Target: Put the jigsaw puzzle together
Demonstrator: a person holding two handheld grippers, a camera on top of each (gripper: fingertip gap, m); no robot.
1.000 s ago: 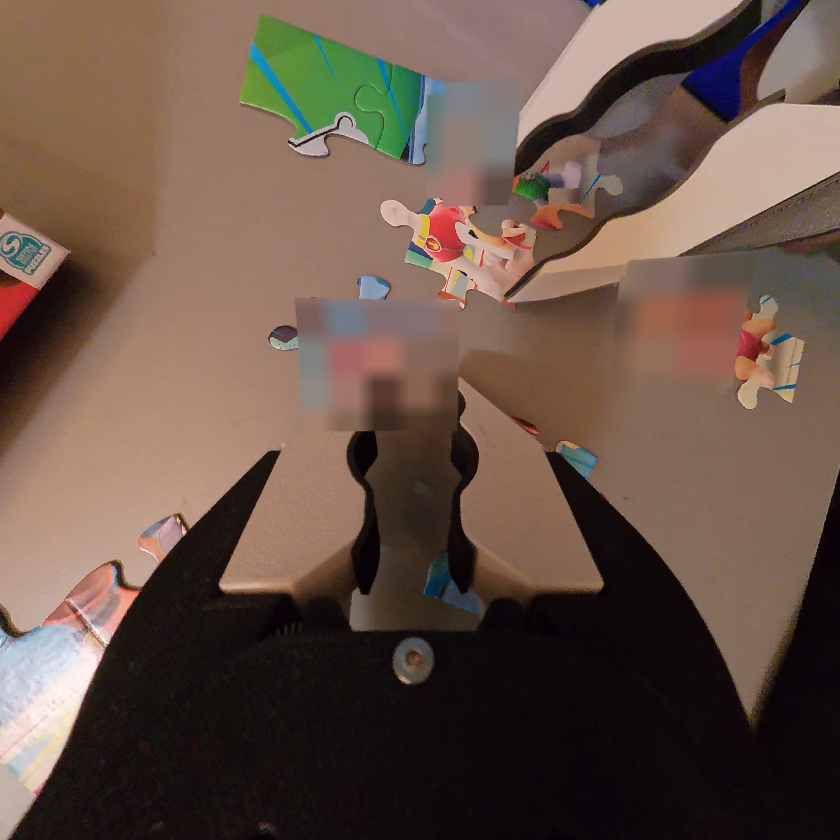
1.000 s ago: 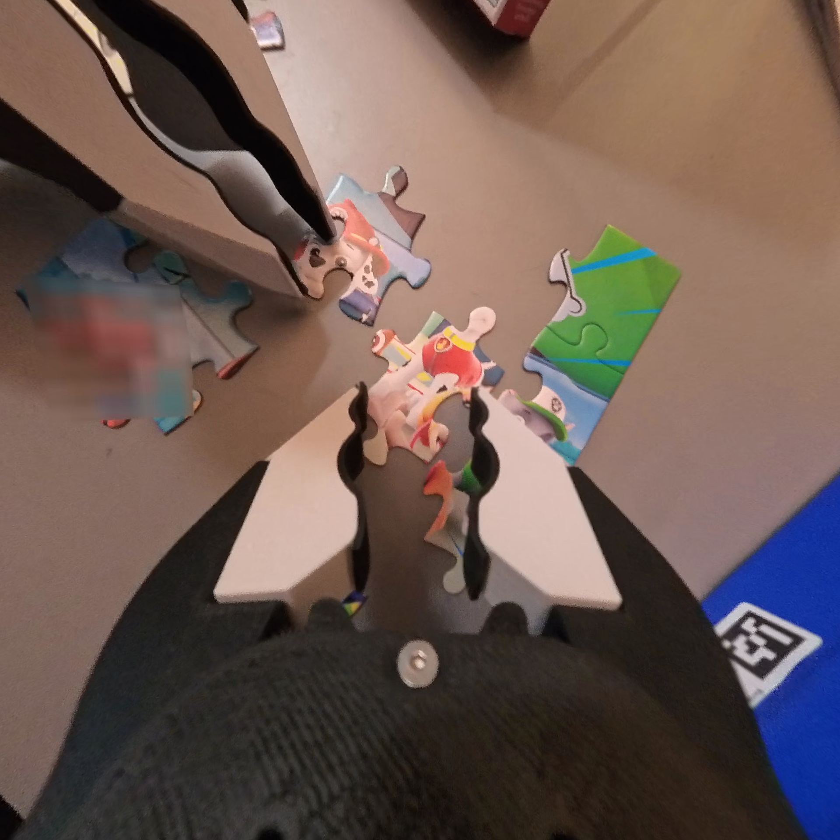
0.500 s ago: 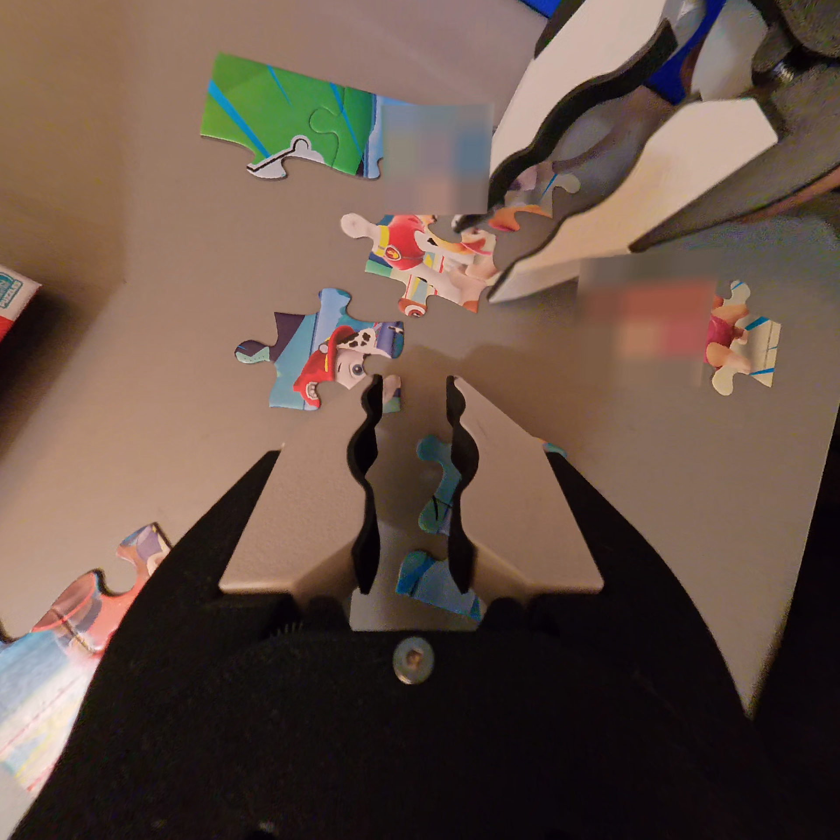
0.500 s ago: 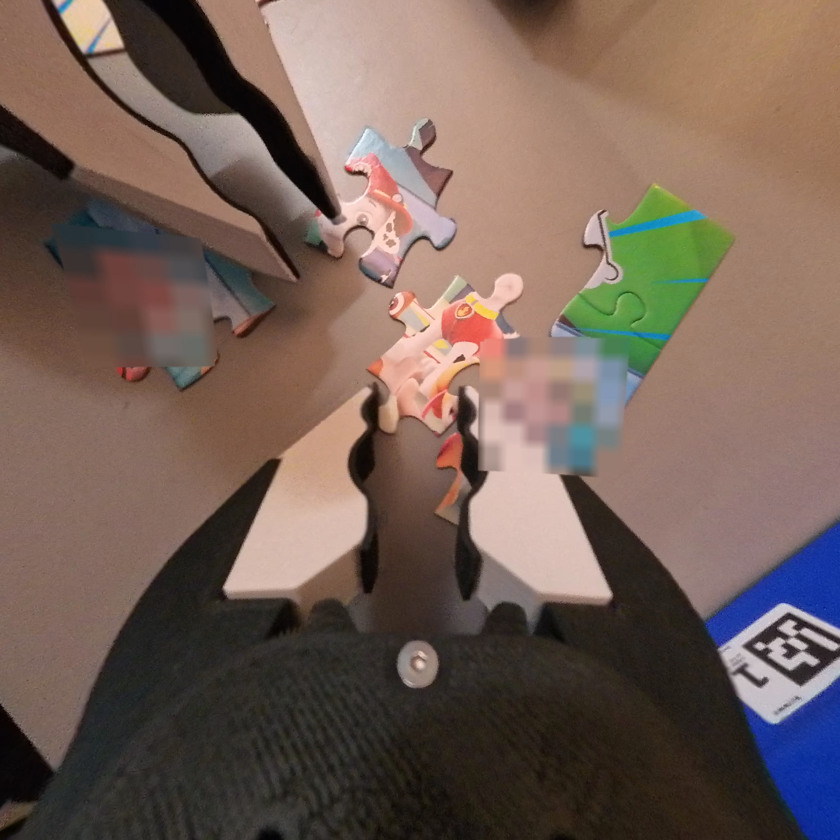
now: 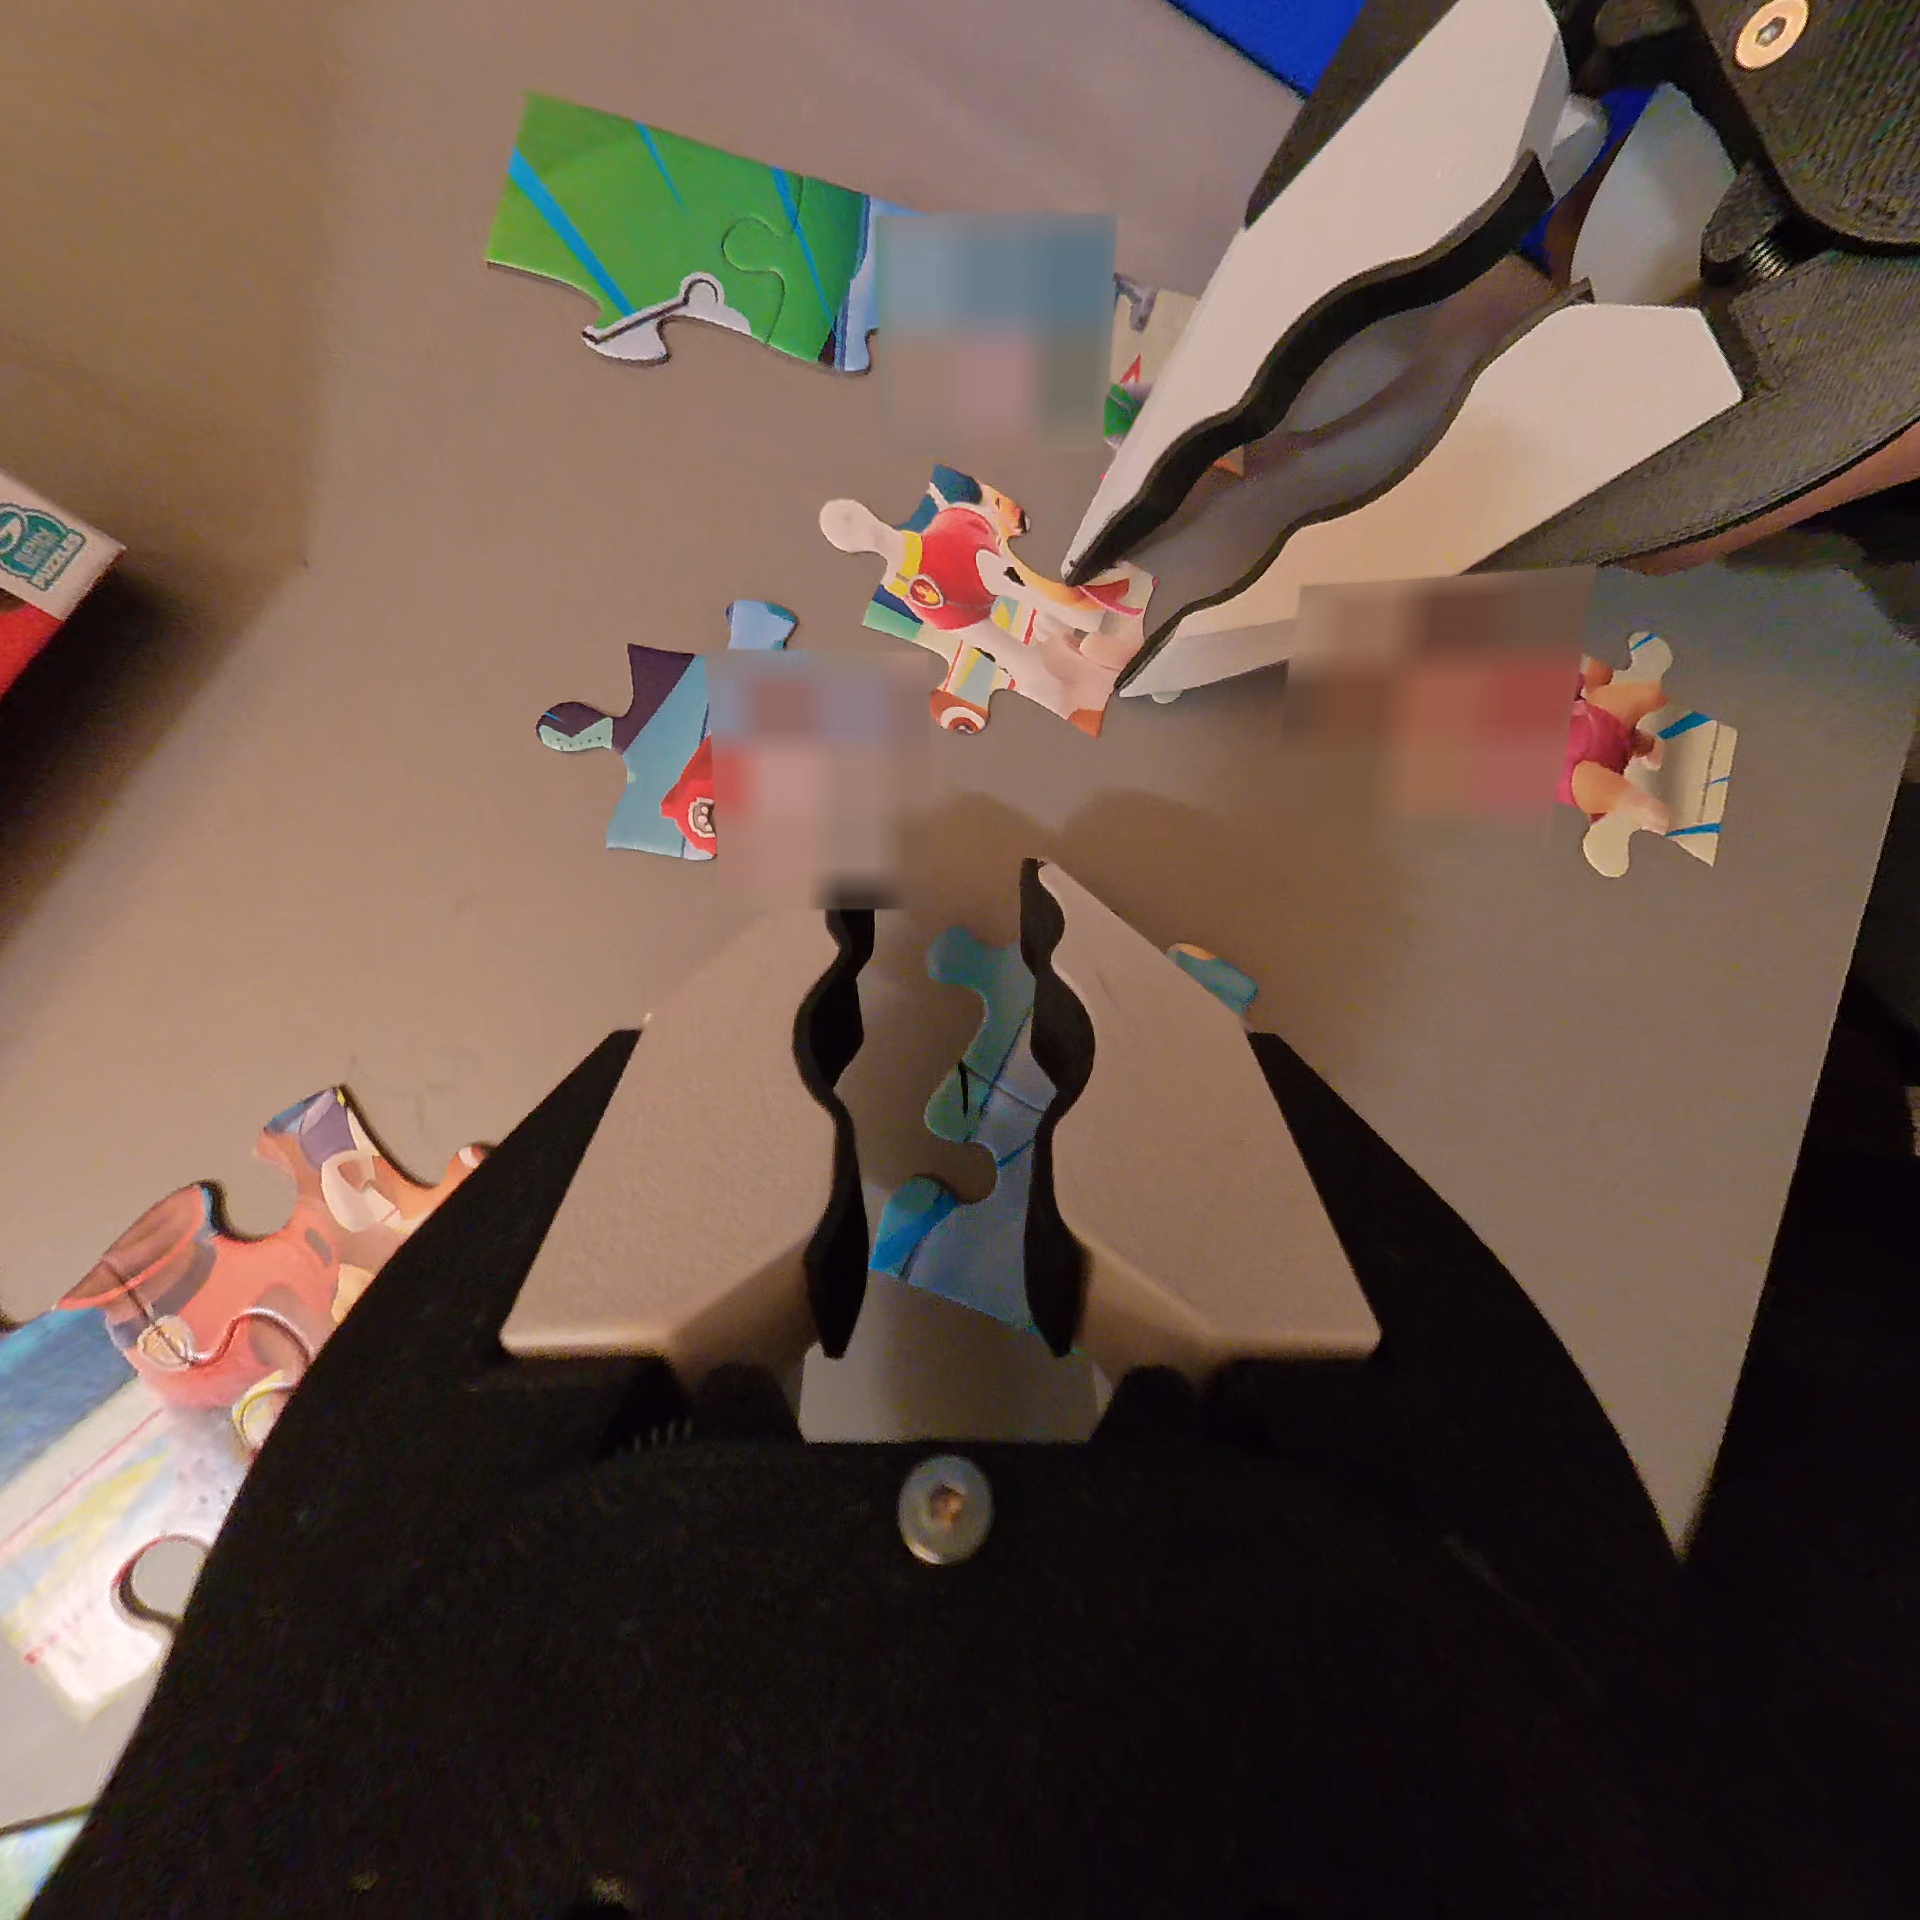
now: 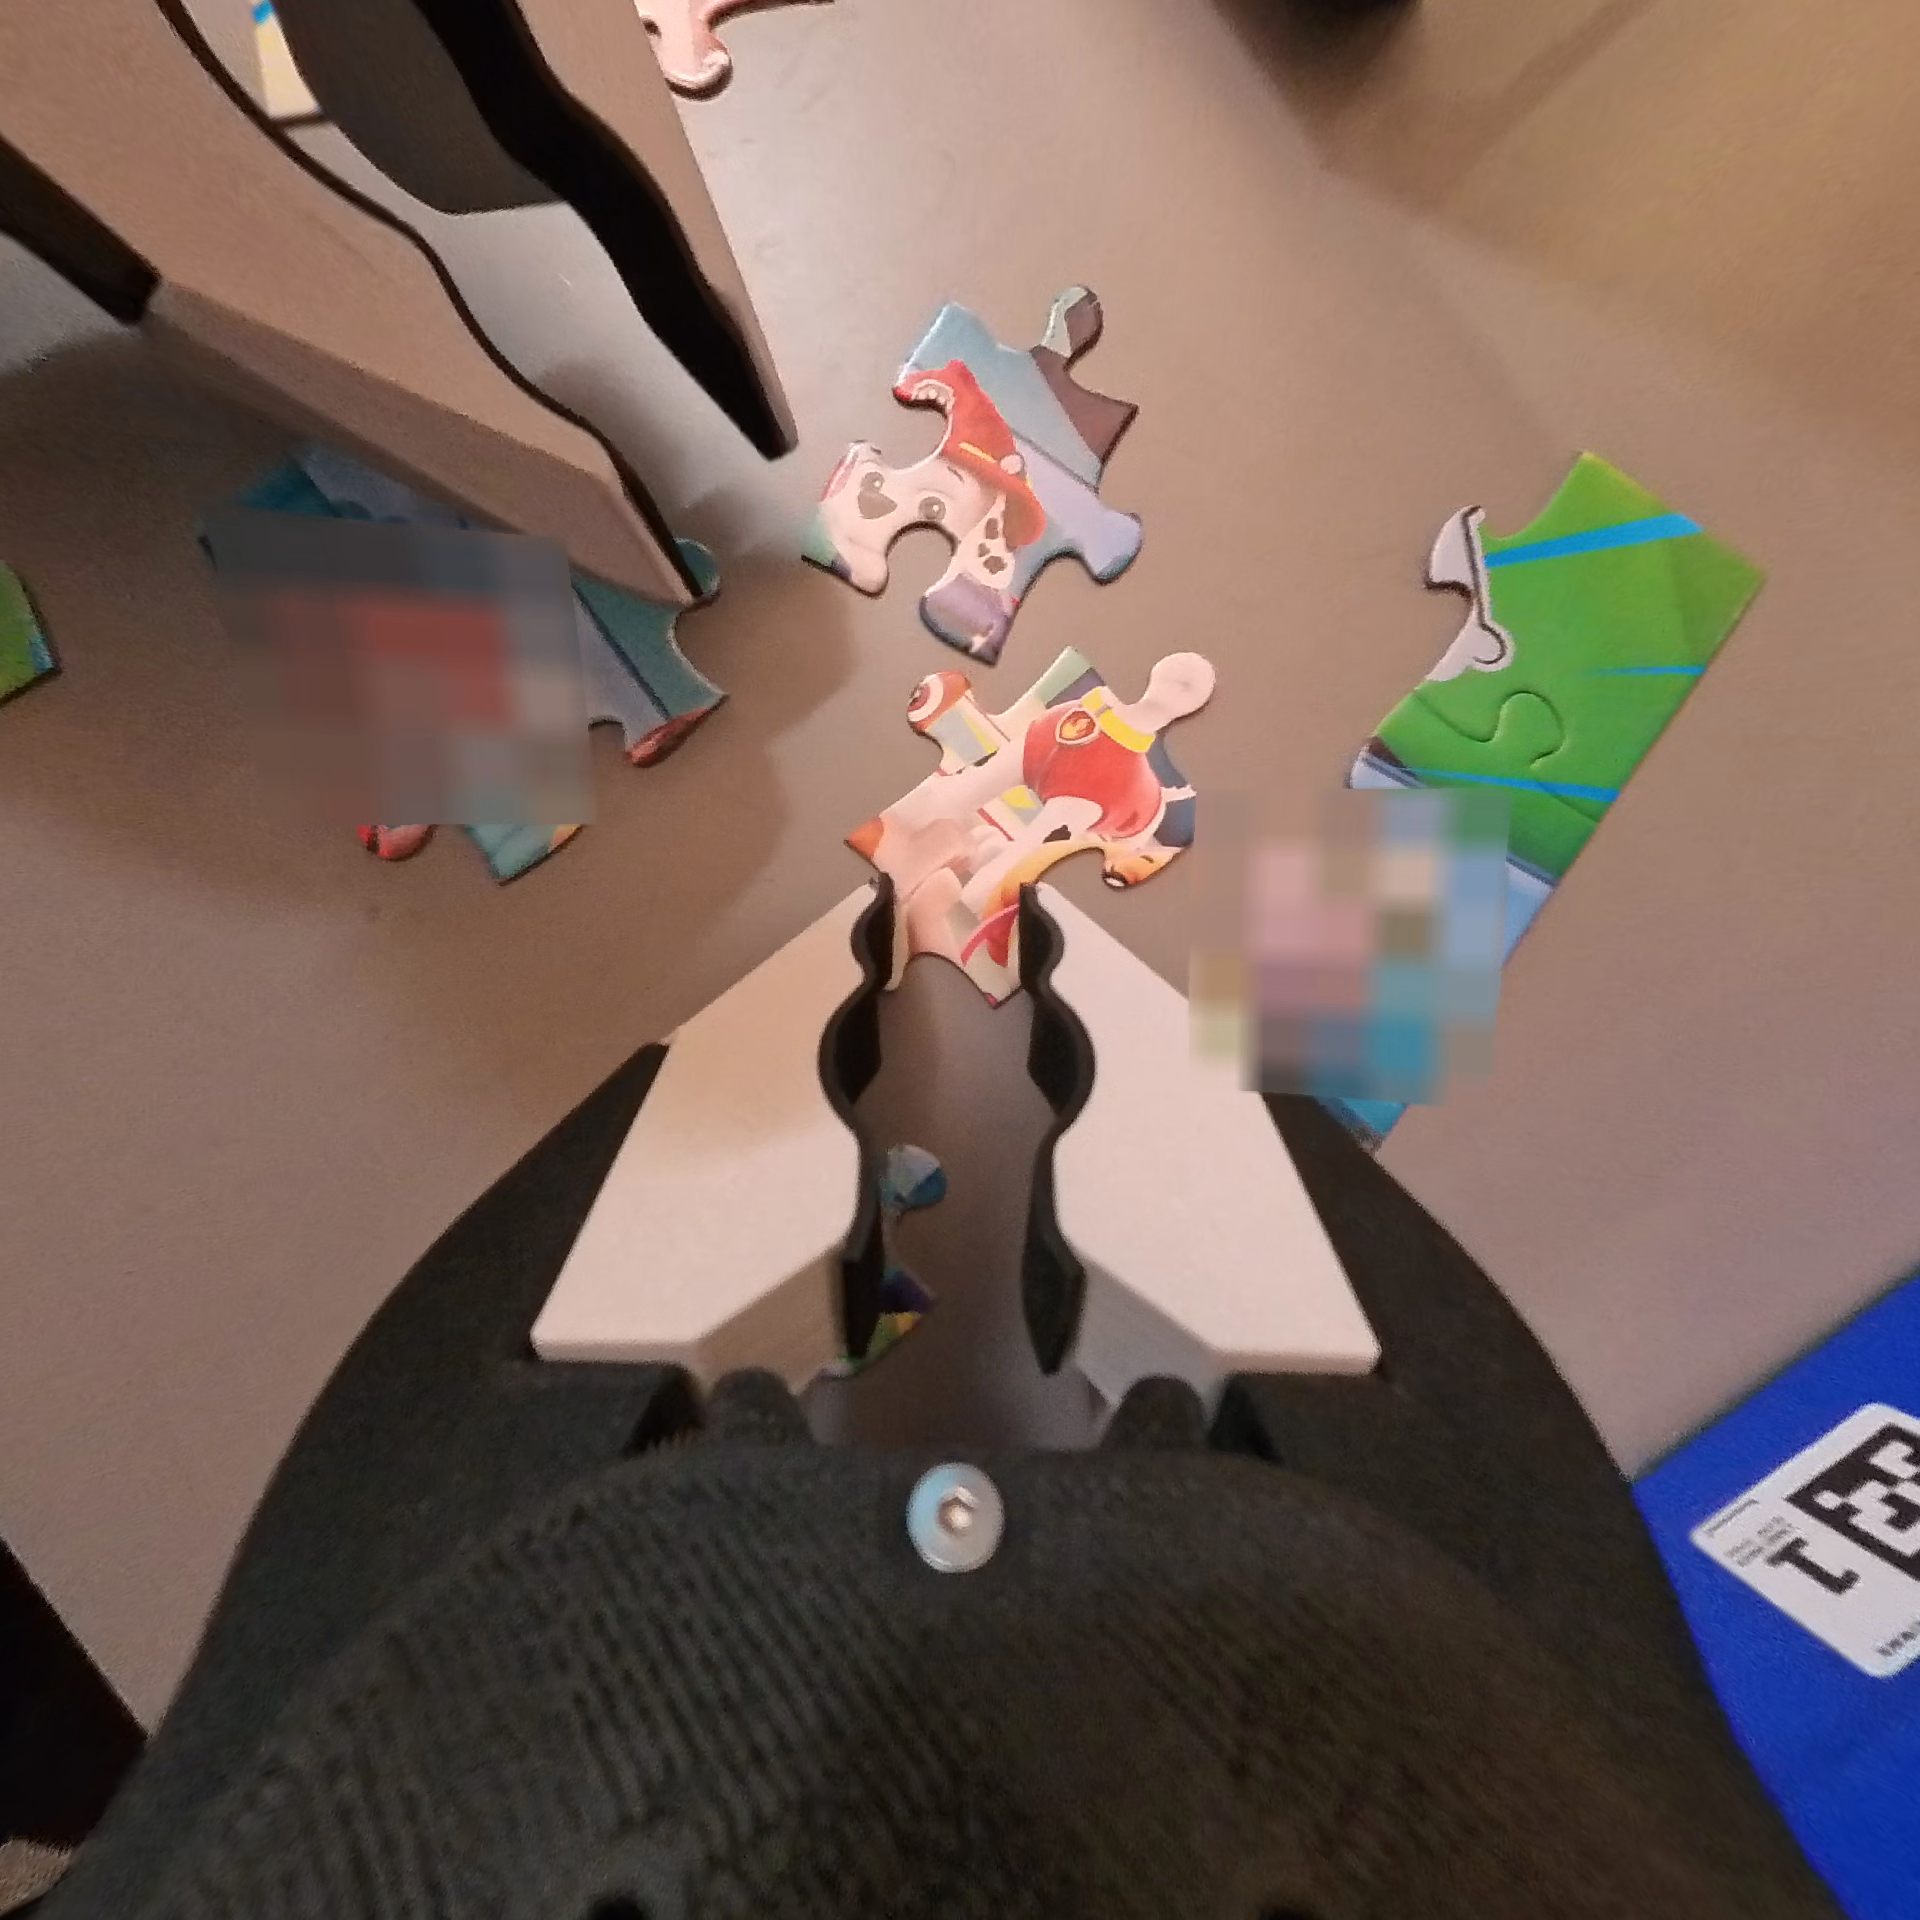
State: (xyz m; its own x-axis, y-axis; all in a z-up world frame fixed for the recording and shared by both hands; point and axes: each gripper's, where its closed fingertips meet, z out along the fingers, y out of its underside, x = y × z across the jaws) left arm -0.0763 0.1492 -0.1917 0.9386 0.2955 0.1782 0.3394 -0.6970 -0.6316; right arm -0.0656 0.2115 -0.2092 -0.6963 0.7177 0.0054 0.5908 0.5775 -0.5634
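Right wrist view, centre frame: right gripper [image 6: 954,914] fingers pinch the red-and-white puzzle piece [image 6: 1049,800] by its near edge on the bench [image 6: 1299,260]. Left gripper [image 5: 940,904] fingers stand narrow, holding nothing, over a blue piece [image 5: 987,1049].

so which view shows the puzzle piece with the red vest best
The right wrist view: the red-vest piece lies whole just ahead of the right gripper, whose fingertips close on its near edge. The left wrist view shows the same piece farther off, its right edge covered by the right gripper's fingertips.
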